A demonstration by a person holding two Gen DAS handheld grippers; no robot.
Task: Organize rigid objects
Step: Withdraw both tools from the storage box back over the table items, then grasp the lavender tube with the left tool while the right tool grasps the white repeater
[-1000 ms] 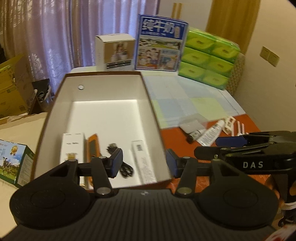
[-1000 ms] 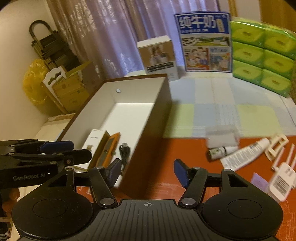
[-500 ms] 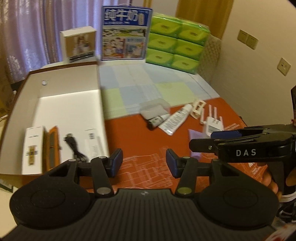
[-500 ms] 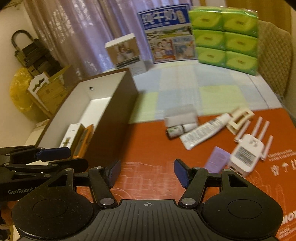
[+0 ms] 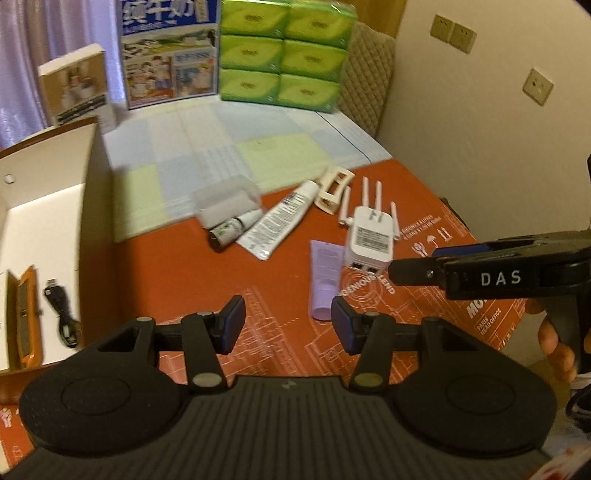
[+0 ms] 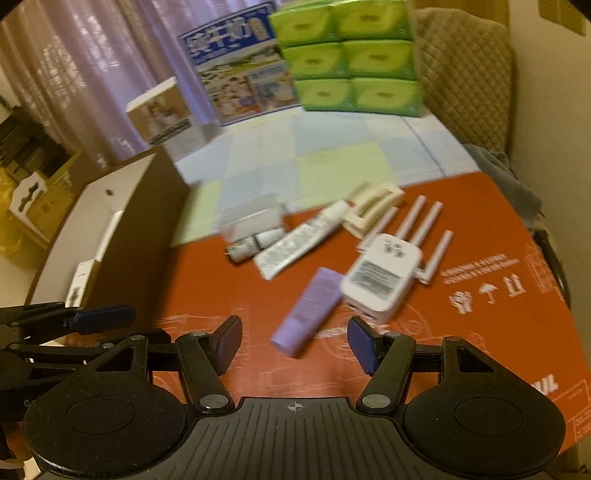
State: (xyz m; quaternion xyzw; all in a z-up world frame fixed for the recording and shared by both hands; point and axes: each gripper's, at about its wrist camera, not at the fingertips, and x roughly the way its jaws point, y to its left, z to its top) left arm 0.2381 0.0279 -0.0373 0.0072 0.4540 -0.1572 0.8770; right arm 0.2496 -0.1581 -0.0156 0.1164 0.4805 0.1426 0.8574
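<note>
Ahead of me a sheer purple curtain hangs across the far side, dim light glowing through it. A cream wall runs along my right, carrying beige socket plates and another lower down. A chair with a quilted tan back stands against that wall at the table's far end. Off to my left, cardboard boxes sit low beside the curtain, blurred
</note>
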